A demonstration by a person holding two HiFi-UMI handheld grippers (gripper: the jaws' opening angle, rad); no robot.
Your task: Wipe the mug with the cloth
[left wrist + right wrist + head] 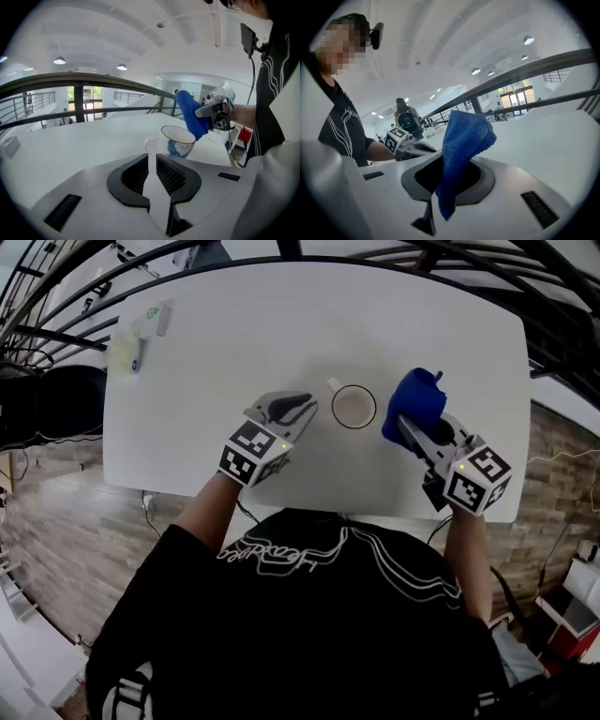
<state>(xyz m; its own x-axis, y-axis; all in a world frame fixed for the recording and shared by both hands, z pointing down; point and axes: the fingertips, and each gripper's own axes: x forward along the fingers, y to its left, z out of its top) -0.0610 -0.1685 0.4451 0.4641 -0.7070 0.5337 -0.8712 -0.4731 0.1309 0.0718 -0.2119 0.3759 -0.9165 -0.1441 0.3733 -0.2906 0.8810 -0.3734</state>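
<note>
Left gripper point(152, 159) fingers slightly apart, right gripper point(451, 174) fingers clamped on cloth point(463, 140), blue print on mug point(179, 143) only in left gripper view

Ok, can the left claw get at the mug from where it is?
Probably yes: the left claw is empty, jaws slightly apart, pointing at the mug with only bare table between. The cloth in the right claw is on the mug's far side.

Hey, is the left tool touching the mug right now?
Apart. The head view shows bare table between the left tool and the mug; the left gripper view shows the mug beyond its open jaws.
</note>
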